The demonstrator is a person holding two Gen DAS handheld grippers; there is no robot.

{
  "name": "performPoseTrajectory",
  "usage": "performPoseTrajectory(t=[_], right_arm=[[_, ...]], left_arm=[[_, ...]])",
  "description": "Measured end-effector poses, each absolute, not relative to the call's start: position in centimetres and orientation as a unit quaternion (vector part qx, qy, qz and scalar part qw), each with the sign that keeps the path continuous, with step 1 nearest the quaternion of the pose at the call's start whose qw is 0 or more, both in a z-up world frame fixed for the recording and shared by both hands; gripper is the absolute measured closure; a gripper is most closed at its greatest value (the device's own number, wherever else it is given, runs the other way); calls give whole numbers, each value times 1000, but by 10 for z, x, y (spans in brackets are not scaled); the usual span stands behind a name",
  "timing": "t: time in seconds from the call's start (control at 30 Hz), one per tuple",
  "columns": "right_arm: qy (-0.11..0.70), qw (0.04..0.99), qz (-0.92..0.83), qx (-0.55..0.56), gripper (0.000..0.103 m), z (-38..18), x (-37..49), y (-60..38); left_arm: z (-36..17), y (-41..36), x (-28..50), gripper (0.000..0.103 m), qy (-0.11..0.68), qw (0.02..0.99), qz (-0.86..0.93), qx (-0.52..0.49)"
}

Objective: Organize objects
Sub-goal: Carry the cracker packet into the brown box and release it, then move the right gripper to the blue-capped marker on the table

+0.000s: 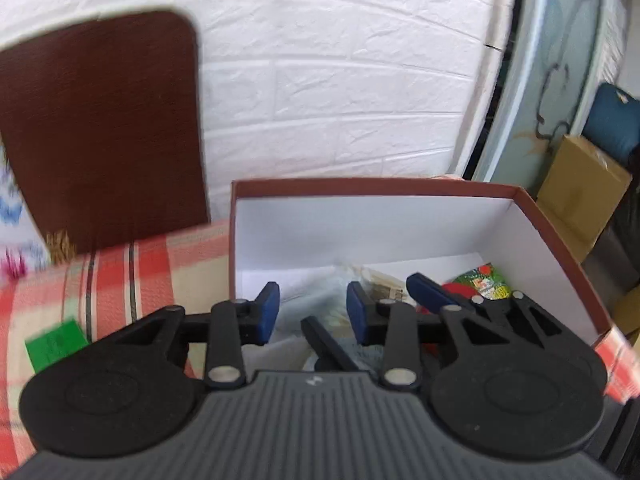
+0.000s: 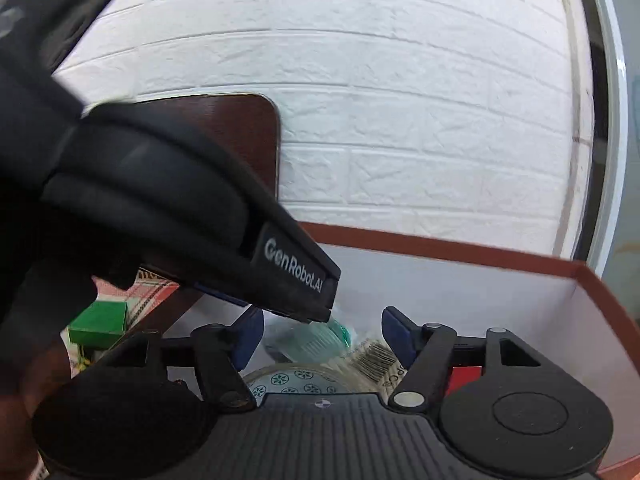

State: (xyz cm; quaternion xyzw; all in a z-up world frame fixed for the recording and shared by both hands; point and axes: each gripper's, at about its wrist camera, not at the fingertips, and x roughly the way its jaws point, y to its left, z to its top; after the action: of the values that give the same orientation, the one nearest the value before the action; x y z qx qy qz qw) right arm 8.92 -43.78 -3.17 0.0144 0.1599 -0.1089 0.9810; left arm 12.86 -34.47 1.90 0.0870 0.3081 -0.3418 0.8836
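An open box (image 1: pixel 552 232) with a brown rim and white inside stands on a red plaid cloth (image 1: pixel 152 264). It also shows in the right wrist view (image 2: pixel 460 248). Inside lie a clear plastic bag (image 1: pixel 320 296), a barcoded packet (image 2: pixel 372 356), a green and red packet (image 1: pixel 484 280) and a patterned tape roll (image 2: pixel 296 380). My left gripper (image 1: pixel 314 312) is open over the box. My right gripper (image 2: pixel 322 336) is open over the box, beside the left gripper's body (image 2: pixel 296 276). A green box (image 1: pixel 56 344) lies on the cloth left of the box; it also shows in the right wrist view (image 2: pixel 98 324).
A brown chair back (image 1: pixel 100 128) stands behind the table against a white brick wall (image 1: pixel 340 80). Cardboard boxes (image 1: pixel 580 196) and a blue bag (image 1: pixel 612 120) sit to the right beside a glass door.
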Motion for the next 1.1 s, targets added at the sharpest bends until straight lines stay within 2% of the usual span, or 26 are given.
performPoseTrajectory(t=[0.07, 0.4, 0.6, 0.73, 0.93, 1.1], right_arm=[[149, 982, -112, 16, 37, -33, 82, -438], [125, 982, -141, 18, 32, -23, 17, -421], [123, 980, -152, 26, 31, -30, -31, -386], [166, 976, -136, 30, 31, -46, -41, -366], [279, 954, -84, 76, 31, -80, -55, -344], [294, 954, -57, 24, 29, -83, -54, -314]], left_arm=[[20, -345, 120, 49, 291, 886, -345, 105], [25, -324, 79, 46, 311, 882, -337, 109], [29, -297, 36, 43, 286, 891, -333, 119], [23, -277, 23, 42, 302, 888, -327, 113], [-5, -248, 22, 42, 330, 890, -289, 123], [-42, -218, 41, 42, 360, 894, -233, 132]])
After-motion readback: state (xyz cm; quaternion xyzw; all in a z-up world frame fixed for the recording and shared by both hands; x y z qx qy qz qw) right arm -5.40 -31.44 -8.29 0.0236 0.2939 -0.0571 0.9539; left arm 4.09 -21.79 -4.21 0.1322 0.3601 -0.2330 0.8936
